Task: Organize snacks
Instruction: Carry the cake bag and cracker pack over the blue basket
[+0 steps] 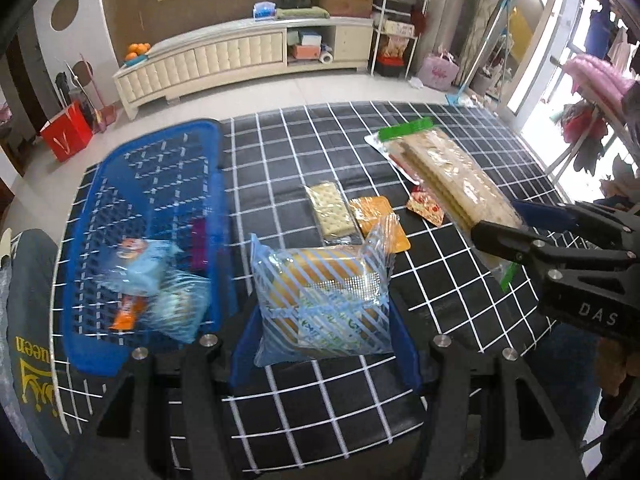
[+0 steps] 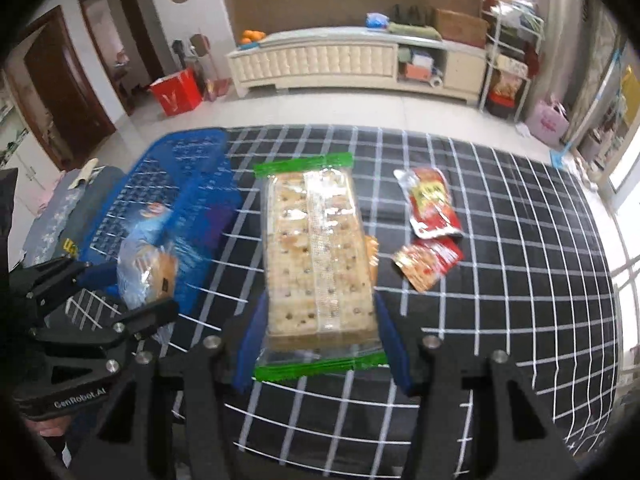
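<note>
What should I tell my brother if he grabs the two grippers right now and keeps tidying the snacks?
Left gripper: shut on the blue-striped bag, lifted off the checked table.
Right gripper: shut on the long cracker pack with green ends, also in the air.
Blue basket, on the left: already holds a light blue packet, an orange packet and a striped bag.
Left on the table: a small cracker pack, an orange packet beside it, two red packets.
Next, probably: drop both held packs into the basket, then fetch the rest.
</note>
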### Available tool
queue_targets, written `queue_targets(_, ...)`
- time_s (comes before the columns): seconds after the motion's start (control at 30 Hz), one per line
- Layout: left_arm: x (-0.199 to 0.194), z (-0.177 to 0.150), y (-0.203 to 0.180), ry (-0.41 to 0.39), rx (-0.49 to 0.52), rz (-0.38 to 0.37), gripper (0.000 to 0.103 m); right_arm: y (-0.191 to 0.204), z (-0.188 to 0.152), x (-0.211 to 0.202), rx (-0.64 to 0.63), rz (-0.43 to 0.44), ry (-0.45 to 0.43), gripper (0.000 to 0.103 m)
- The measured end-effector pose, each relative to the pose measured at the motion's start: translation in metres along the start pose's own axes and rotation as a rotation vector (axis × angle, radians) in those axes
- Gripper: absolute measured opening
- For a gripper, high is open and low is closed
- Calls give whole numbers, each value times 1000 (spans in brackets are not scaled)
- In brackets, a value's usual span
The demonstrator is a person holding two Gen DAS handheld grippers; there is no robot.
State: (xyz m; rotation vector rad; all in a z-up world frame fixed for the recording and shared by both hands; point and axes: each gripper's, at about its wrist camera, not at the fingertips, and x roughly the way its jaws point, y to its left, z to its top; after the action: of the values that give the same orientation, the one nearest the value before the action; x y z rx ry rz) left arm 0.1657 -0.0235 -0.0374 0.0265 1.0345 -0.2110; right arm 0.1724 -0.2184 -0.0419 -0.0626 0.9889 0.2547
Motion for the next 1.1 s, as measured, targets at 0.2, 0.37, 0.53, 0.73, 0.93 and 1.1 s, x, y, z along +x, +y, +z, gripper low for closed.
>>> queue_targets(0.2, -25, -1, 40, -21, -37, 13, 56, 50, 17, 2, -50, 53, -14, 58)
queue_targets(0.37, -37, 1, 81, -20, -69, 60, 56, 86, 31, 16, -83, 97, -3, 58)
queue_targets(0.53, -37, 6, 126, 7, -134, 59, 56, 116, 48, 31, -97, 112, 14, 58)
queue_targets(0.73, -20, 17, 163, 37, -170, 39, 56, 144, 72, 50, -129, 83, 32, 58)
queue_targets(0.93, 5, 35, 185, 55, -172, 10, 56, 155, 88, 79, -145, 19, 85, 58)
queue_targets(1.1, 36, 48, 199, 80, -186, -5, 56, 161, 90, 97, -155, 2, 122, 58)
